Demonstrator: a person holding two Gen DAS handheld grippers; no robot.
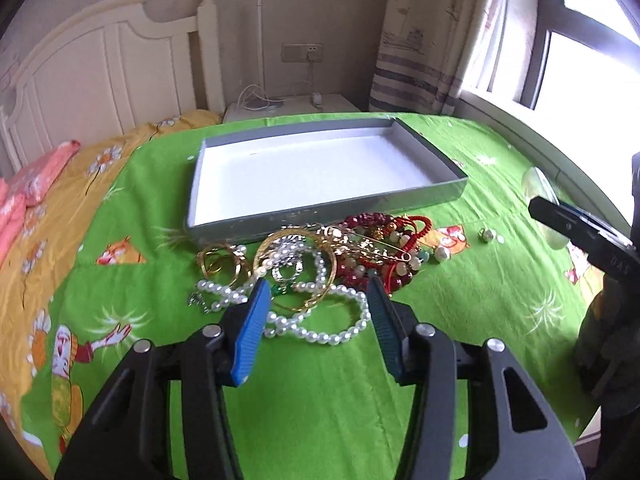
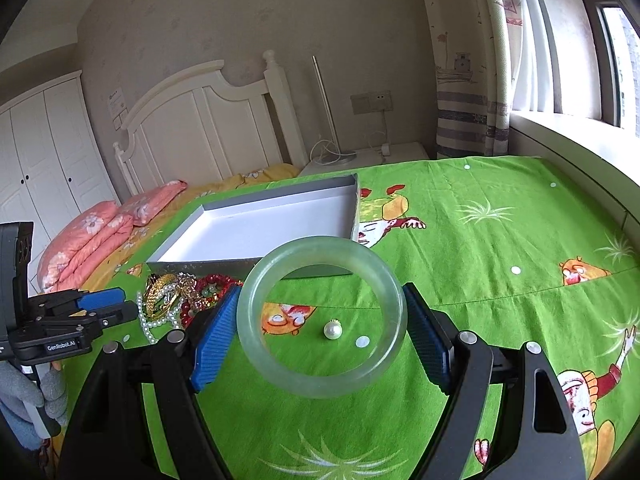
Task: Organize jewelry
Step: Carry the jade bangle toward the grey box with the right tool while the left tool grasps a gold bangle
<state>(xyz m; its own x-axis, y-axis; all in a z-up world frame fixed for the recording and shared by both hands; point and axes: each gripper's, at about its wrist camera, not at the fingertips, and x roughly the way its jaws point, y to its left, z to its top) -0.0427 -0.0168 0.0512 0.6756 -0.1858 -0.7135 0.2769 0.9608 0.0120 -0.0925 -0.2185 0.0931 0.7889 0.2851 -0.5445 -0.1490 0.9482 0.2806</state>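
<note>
The shallow grey white-lined tray (image 1: 316, 168) holds nothing. The right gripper (image 2: 322, 322) clamps a pale green translucent bangle (image 2: 256, 344); the left gripper (image 1: 316, 294) gapes wide above the tangled jewelry heap (image 1: 320, 252) against the tray's near edge.

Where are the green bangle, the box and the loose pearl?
bangle (image 2: 256, 352): right wrist view, its left rim.
box (image 1: 320, 206): left wrist view, its near grey wall.
pearl (image 2: 332, 330): right wrist view, its middle.

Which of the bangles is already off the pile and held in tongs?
The pale green jade bangle, clamped between the right tongs. The gold bangles lie in the jewelry pile before the grey tray, under the open left tongs.
</note>
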